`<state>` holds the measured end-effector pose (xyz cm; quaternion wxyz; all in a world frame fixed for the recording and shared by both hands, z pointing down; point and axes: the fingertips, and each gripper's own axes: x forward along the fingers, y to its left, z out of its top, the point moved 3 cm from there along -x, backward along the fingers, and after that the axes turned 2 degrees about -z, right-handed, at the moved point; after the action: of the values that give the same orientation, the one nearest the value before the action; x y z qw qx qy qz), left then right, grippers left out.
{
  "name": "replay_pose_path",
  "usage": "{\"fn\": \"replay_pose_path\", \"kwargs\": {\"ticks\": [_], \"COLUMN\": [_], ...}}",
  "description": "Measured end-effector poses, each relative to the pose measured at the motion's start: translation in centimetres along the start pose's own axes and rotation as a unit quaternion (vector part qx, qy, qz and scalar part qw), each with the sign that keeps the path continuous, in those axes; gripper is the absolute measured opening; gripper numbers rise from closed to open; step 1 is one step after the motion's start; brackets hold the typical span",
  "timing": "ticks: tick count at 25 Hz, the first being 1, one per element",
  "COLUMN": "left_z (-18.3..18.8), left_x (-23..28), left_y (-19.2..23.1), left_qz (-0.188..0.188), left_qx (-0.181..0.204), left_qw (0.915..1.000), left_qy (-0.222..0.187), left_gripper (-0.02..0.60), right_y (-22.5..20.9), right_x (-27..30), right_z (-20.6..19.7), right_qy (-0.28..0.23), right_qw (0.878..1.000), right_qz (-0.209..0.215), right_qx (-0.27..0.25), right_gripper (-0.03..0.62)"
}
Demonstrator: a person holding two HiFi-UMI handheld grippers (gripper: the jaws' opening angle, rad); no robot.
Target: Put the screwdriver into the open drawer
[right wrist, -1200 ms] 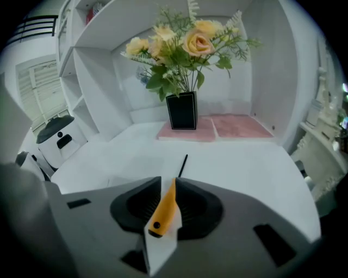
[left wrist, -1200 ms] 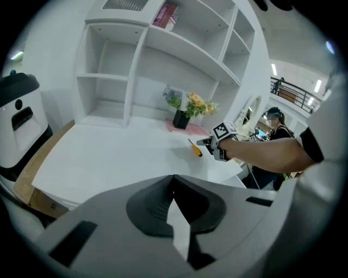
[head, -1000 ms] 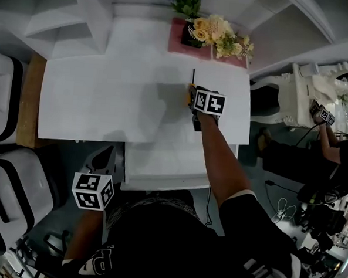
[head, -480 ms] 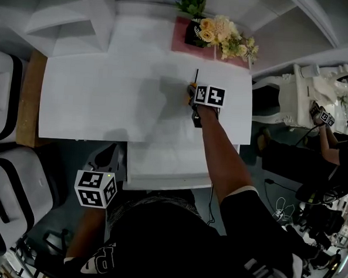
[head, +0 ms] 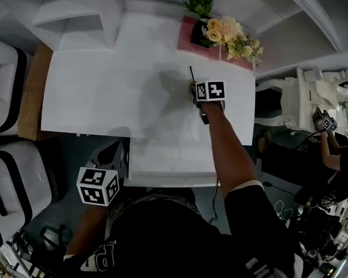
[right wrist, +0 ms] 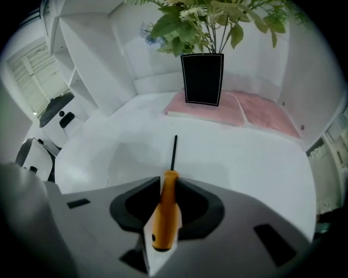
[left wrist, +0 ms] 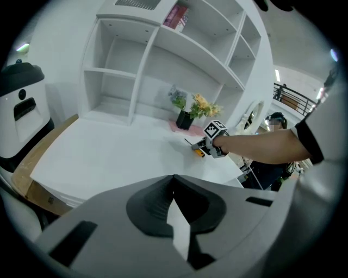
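The screwdriver (right wrist: 166, 212), with an orange handle and a thin black shaft, lies on the white tabletop (head: 106, 96) at the far right. My right gripper (right wrist: 167, 182) points steeply down over it, and the handle fills the gap between its jaws, which have just been closing on it. In the head view the shaft of the screwdriver (head: 191, 73) sticks out beyond the right gripper (head: 194, 91). The open drawer (head: 171, 179) juts out below the table's near edge. My left gripper (head: 110, 156) hangs low at the left, away from the table, its jaws (left wrist: 174, 179) together and empty.
A black vase of flowers (head: 201, 31) stands on a pink mat (head: 189, 42) at the table's back. White shelves (left wrist: 163, 59) rise behind. White appliances (head: 1, 172) sit at the left. Another person (head: 332, 151) is at the far right.
The right gripper has rolled and dropped slightly over the screwdriver, whose shaft now leans leftward in the head view. The left gripper has stayed where it was.
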<state>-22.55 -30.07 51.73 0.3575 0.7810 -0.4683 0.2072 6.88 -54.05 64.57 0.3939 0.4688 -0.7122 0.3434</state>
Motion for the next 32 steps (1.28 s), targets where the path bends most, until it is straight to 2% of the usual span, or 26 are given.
{"fn": "replay_pose_path", "kwargs": {"ticks": [11,32], "left_z": [0.2,-0.4], "left_x": [-0.8,-1.6], "left_y": [-0.4,-5.6], "left_qz": [-0.001,-0.021], "left_qx": [0.002,0.029], "left_qw": [1.0000,0.9992], "left_qy": [-0.008,-0.018], "left_gripper": [0.011,0.011], "right_y": [0.7,1.0], "right_x": [-1.6,-7.2], "right_z": [-0.7,-5.1], "right_qy": [-0.023,-0.069], "right_qw": [1.000,0.995], "right_qz": [0.014,0.062], "right_qx": [0.016,0.031], "right_gripper": [0.086,0.075]}}
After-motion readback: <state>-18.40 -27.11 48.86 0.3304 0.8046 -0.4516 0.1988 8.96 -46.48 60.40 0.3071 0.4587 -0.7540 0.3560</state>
